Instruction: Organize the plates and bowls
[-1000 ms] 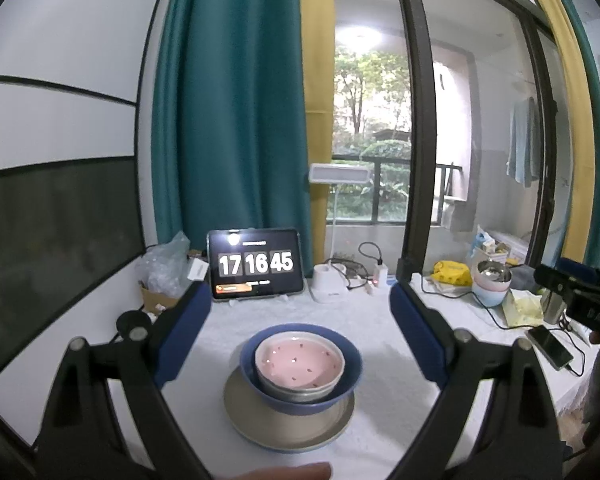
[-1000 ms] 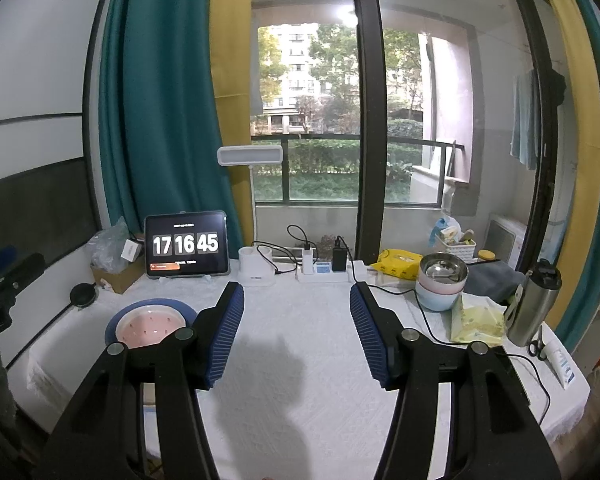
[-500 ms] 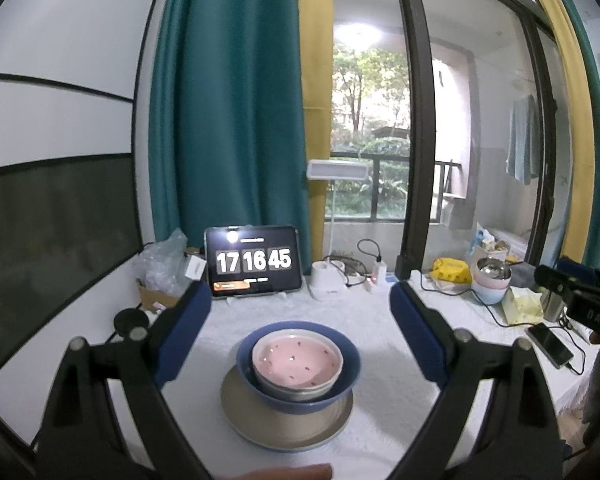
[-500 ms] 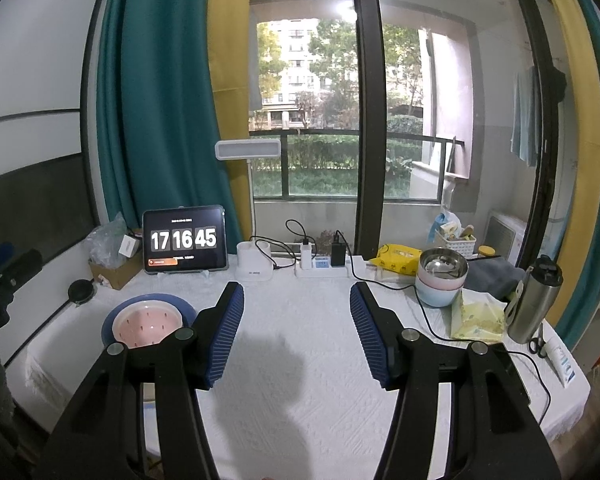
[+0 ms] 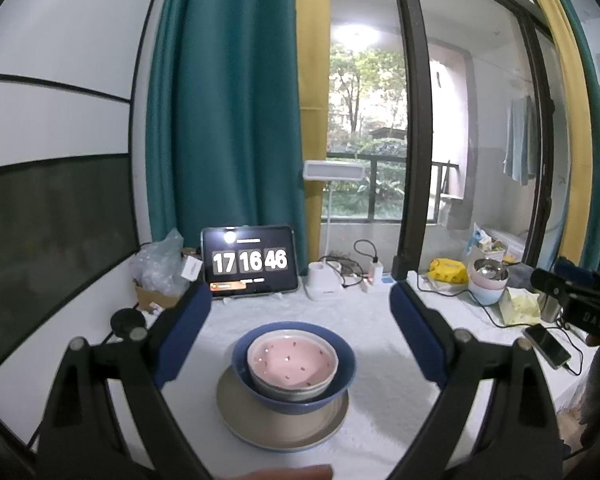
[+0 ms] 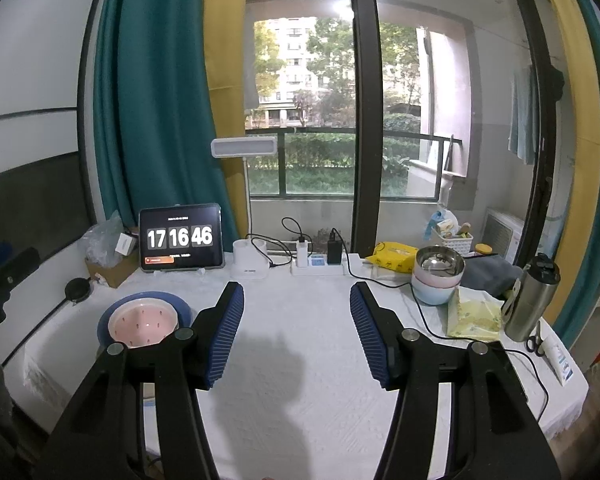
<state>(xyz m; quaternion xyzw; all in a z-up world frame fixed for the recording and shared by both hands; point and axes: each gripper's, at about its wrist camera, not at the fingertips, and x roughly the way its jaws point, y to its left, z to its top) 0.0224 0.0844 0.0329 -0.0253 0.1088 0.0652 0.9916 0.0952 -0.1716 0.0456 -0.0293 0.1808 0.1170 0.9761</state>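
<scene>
**Nested bowls stacked on plate, left side of table; both hand-held grippers empty**

A pink ceramic bowl with small dark specks [image 5: 291, 360] sits nested inside a wider dark blue ceramic bowl [image 5: 342, 376]. A pale rim shows just under the pink bowl; whether that is a third bowl cannot be told. The blue bowl rests on a flat beige round plate [image 5: 244, 412]. The whole stack stands on the white cloth-covered table [image 6: 300, 380], toward its left end as seen from the right wrist view.

Left hand-held gripper [image 5: 300, 336]: blue-padded fingers spread wide, one on each side of the stack, apart from it, nothing between the pads. Right hand-held gripper [image 6: 296, 332]: fingers spread, over bare cloth to the right of the stack, pinching nothing.

Behind the stack, a black tablet showing clock digits 17 16 46 [image 5: 250, 261] leans upright. Just right of it, a white desk lamp with a flat rectangular head [image 5: 334, 170] on a white base. Left of the tablet, a crumpled clear plastic bag [image 5: 156, 264] over a small cardboard box.

Far right end of table: a steel bowl stacked in a pink and a pale blue bowl [image 6: 439, 276], a yellow tissue pack [image 6: 474, 316] beside them, and a tall steel flask [image 6: 534, 298]. A white power strip with chargers [image 6: 316, 264] lies along the window edge.
</scene>
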